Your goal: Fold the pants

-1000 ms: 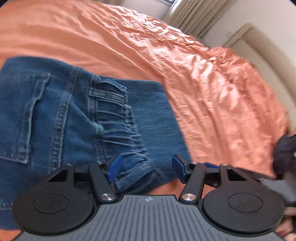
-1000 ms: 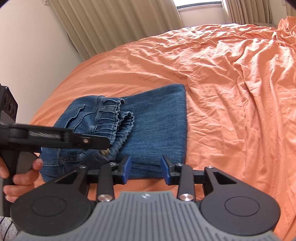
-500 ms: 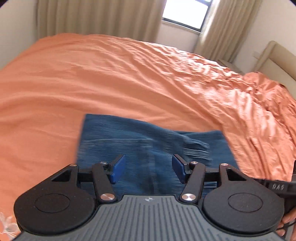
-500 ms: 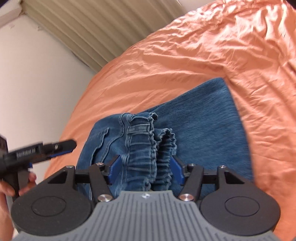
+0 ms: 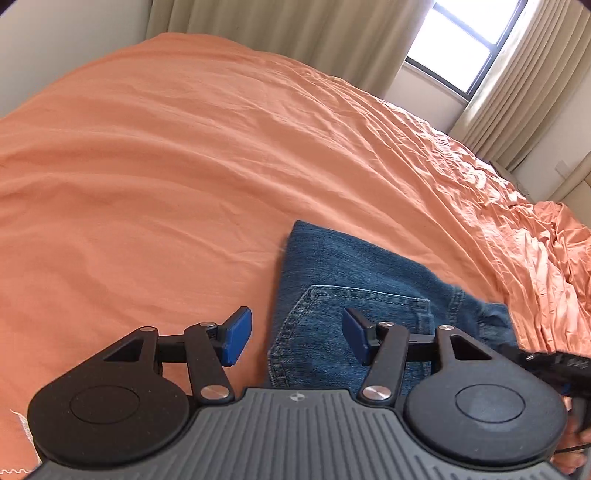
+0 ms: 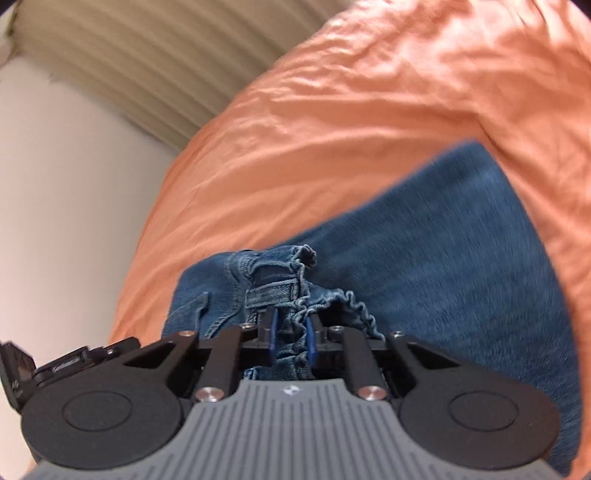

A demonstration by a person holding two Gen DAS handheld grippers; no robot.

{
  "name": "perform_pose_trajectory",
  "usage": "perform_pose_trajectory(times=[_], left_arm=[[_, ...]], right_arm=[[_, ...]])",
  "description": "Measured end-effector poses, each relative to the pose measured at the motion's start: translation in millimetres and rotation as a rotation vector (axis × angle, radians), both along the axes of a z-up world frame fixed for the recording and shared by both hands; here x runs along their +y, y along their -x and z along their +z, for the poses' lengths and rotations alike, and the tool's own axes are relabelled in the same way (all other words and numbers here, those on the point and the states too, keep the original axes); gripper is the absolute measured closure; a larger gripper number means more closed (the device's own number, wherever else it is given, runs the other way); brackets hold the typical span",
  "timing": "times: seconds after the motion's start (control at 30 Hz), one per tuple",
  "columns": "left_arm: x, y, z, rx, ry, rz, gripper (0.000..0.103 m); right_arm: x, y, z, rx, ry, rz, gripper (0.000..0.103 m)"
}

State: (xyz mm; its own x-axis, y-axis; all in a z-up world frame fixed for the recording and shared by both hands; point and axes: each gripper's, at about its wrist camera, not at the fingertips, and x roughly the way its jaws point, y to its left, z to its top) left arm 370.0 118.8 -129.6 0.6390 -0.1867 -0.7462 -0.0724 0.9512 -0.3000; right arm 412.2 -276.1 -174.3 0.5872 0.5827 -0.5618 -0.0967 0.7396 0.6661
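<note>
Folded blue denim pants (image 5: 354, 295) lie on the orange bed sheet (image 5: 184, 166), back pocket up. My left gripper (image 5: 297, 338) is open and empty, over the pants' left edge. In the right wrist view my right gripper (image 6: 291, 334) is shut on the gathered waistband of the pants (image 6: 443, 266). The blue pads (image 6: 273, 332) pinch the bunched denim between them.
The orange sheet (image 6: 369, 110) covers the whole bed, wrinkled toward the right. Beige curtains (image 5: 295, 33) and a window (image 5: 458, 40) stand behind the bed. A pale wall (image 6: 55, 203) is at the left. The other gripper's body (image 6: 74, 365) shows at the lower left.
My right gripper moved down onto the waistband and closed on it. My left gripper swung left off the pants and stays open.
</note>
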Motion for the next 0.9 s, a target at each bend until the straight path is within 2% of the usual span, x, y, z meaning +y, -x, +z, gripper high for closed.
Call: perform_pose_trajectory(times=[0.17,0.23,0.3,0.4,0.53,0.6,0.67,0.8,0.9], left_arm=[[1.1,4.3,10.9,-0.039,0.036,0.015,0.042],[-1.8,5.7,15.7,-0.053,0.032,0.009,0.042],[-5.9,6.5,17.8,-0.057,0.024,-0.006,0.043],[-12.7,7.0,15.6,-0.057,0.011,-0.029,0.044],[-23.2,4.2,3.7,-0.027,-0.012,-0.05,0.044],[-27.8,3.1,-1.5,-0.015,-0.019,-0.064,0.044],[-32.6,2.3,-4.8,-0.009,-0.036,-0.081,0.044],[-38.4,4.5,-6.6,0.0,-0.067,-0.111,0.044],[-43.3,11.6,-2.0,0.004,-0.083,-0.145,0.044]], right_arm=[[3.5,0.2,82.8,-0.18,0.033,0.052,0.095],[-7.0,-0.8,103.7,-0.224,0.037,0.032,0.095],[-26.2,-4.4,108.5,-0.219,0.061,-0.019,0.096],[-60.8,-10.2,83.0,-0.126,0.124,-0.114,0.096],[-104.7,-10.2,11.7,0.065,0.12,-0.219,0.096],[-116.3,-5.6,-11.6,0.091,0.093,-0.254,0.096],[-117.8,-8.0,-27.8,0.113,0.118,-0.268,0.096],[-116.5,-15.1,-45.0,0.138,0.16,-0.267,0.092],[-113.9,-13.9,-33.1,0.127,0.204,-0.242,0.086]])
